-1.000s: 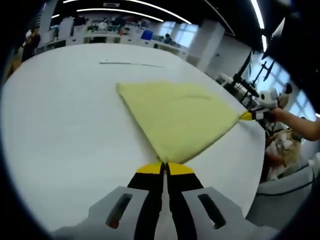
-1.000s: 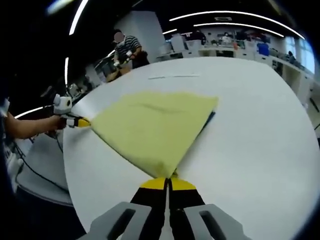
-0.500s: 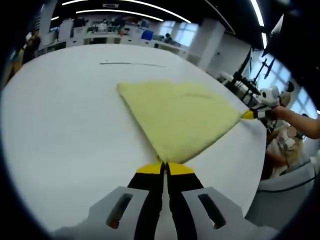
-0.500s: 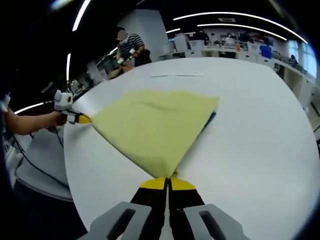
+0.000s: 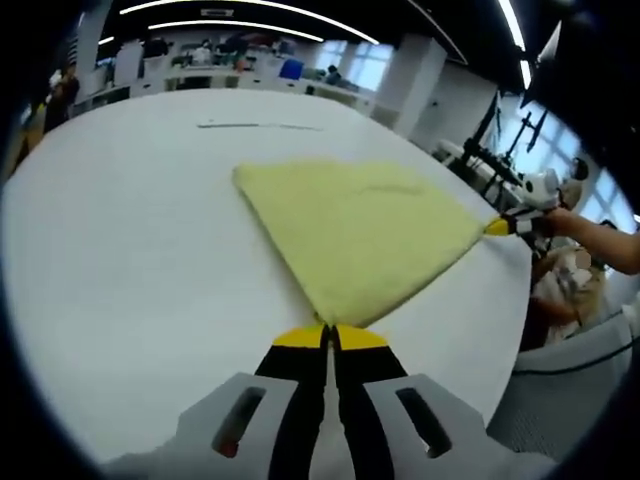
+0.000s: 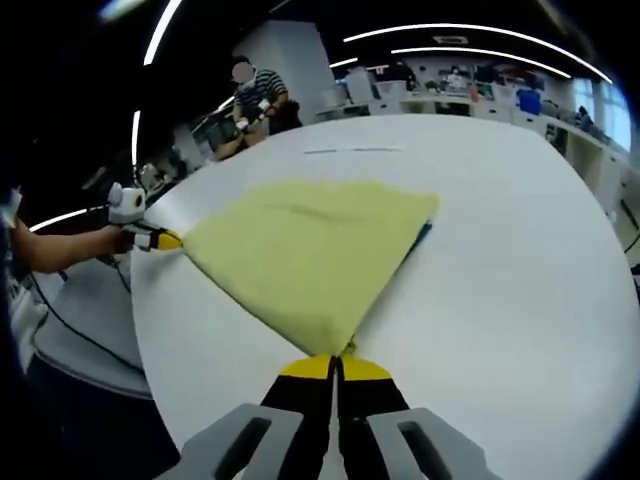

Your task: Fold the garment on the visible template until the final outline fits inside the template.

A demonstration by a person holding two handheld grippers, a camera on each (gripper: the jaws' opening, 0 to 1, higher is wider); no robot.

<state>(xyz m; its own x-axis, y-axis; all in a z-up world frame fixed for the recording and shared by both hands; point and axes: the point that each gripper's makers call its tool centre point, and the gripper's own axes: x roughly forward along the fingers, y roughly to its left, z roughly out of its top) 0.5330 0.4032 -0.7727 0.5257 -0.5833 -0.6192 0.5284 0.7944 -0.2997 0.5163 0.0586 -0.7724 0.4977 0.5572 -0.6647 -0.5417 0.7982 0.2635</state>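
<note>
Change: while both views drift slightly, the yellow garment (image 5: 362,235) stays put.
Left gripper (image 5: 325,328): clenched on a corner.
Right gripper (image 6: 335,358): likewise.
Surface: white table (image 5: 130,250); dark edge (image 6: 425,234) beneath, perhaps the template.
Room: office desks (image 5: 220,75).

Little has changed over the last second. Your left gripper (image 5: 327,335) and right gripper (image 6: 334,364) keep their jaws pinched on neighbouring corners of the yellow garment (image 5: 360,225), and the cloth's outline on the white table (image 5: 130,250) reads the same as before. In the left gripper view the far corner with the right gripper sits a touch higher and further right than a second ago. In the right gripper view the cloth has barely shifted.
</note>
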